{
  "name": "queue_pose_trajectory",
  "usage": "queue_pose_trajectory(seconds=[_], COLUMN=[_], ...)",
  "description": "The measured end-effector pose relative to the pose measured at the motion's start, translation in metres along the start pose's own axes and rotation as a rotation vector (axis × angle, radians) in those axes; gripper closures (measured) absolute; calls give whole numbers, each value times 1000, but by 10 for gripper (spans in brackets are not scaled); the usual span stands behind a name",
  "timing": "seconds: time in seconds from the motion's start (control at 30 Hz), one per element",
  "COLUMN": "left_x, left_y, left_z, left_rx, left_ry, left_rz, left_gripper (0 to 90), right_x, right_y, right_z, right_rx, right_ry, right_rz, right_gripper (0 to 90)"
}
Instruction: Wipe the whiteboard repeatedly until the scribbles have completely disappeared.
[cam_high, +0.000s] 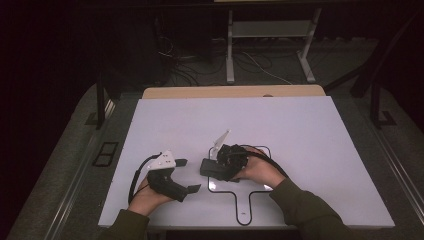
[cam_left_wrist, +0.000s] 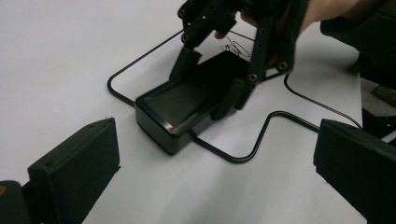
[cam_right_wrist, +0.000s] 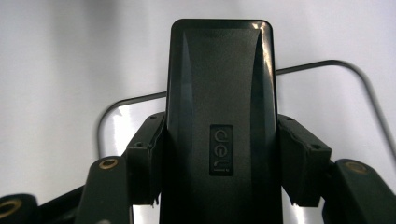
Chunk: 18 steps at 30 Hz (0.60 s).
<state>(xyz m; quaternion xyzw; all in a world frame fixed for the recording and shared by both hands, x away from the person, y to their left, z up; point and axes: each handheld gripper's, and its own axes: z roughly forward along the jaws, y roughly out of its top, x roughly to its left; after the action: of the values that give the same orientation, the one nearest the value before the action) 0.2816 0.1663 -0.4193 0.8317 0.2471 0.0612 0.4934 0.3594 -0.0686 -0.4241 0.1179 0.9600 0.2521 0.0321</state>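
Note:
A black rectangular box with a small logo plate on its top lies on the white table, on the left edge of a black paddle-shaped outline. My right gripper is shut on the box. In the right gripper view its pads press both long sides of the box. The left gripper rests to the left of the box, open, with nothing between its jaws. In the left gripper view the box sits ahead of the wide-apart jaws, with the right gripper clamped on its far end.
A wooden board edge runs along the table's far side. Beyond it, table legs and loose cables are on the dark floor. A floor socket plate lies left of the table. The outline curves in front of the box.

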Motion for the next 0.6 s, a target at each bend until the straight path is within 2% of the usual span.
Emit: queue_pose_trajectory(seconds=[0.13,0.2,0.33,0.4,0.43,0.57,0.6], left_x=[0,1,1,0,0,0,1], left_y=[0,0,0,0,0,0,0], left_z=[0,0,0,0,0,0,0], left_rx=[-1,-2,-3,0,0,0,-2], left_ry=[-1,-2,-2,-1,-1,-1,-2], left_rz=[-1,-3,-2,-1,2,1,-1], left_gripper=[0,0,0,0,0,0,0], right_x=[-14,-11,1,3,1,-15,-18], right_y=[-1,0,-1,-1,-2,-6,-7], right_z=[1,1,-1,-1,-1,-1,-2], right_rx=[-11,-6,8,7,4,-14,-20], right_ry=[-16,-23,13,17,22,-27,-26], right_rz=[32,29,-15,-13,-4,49,62], right_gripper=[389,389,389,389,389,391,392])
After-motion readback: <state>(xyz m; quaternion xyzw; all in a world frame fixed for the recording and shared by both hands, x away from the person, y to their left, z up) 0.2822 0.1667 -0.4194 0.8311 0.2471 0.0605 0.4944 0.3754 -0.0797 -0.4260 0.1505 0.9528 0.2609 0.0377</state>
